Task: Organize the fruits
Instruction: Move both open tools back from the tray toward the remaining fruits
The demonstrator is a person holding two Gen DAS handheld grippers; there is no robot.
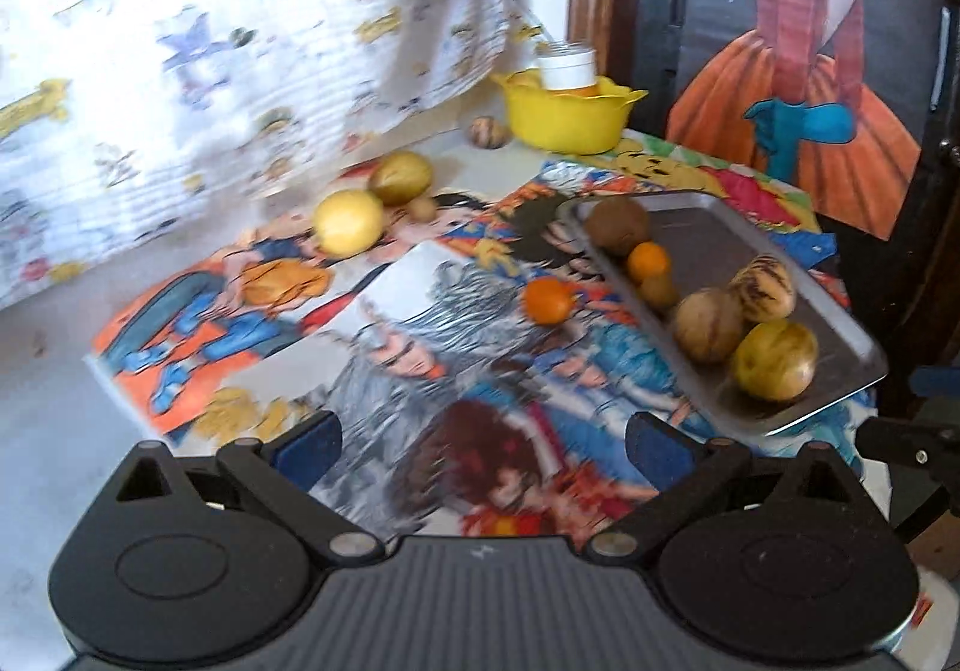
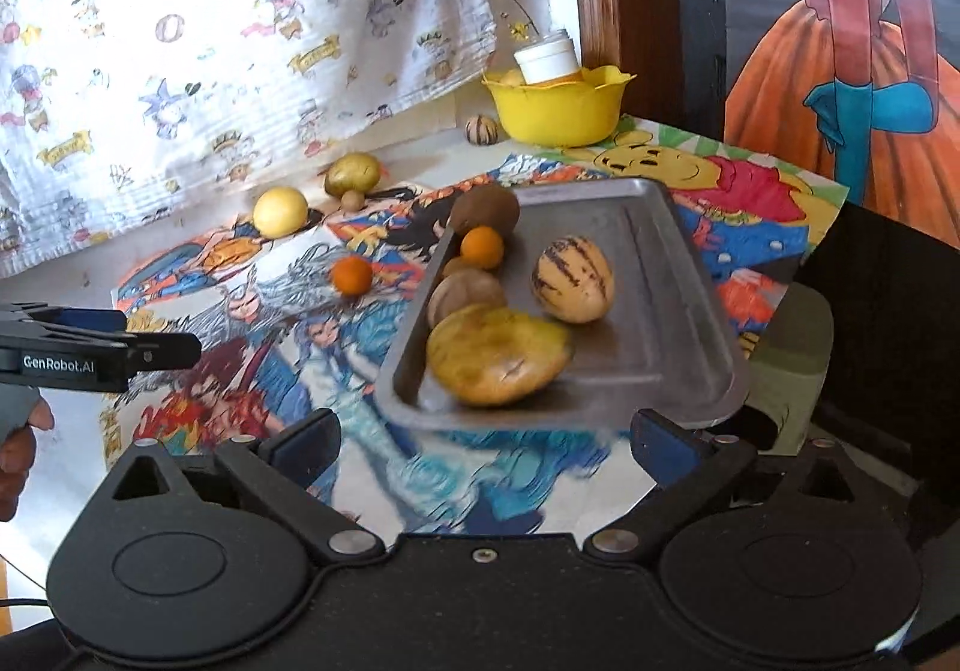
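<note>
Right now both my claws, the left claw (image 1: 480,440) and the right claw (image 2: 483,440), hang wide open and hold nothing, drawn back from the metal tray (image 2: 672,263), I'd guess to pick the next fruit. Six fruits sit along the tray's left side, so sorting looks partly done. Loose on the cartoon cloth (image 1: 420,371) wait a small orange (image 1: 547,300), shiny and round, just beside the tray, and a pale yellow fruit (image 1: 348,222) farther back
</note>
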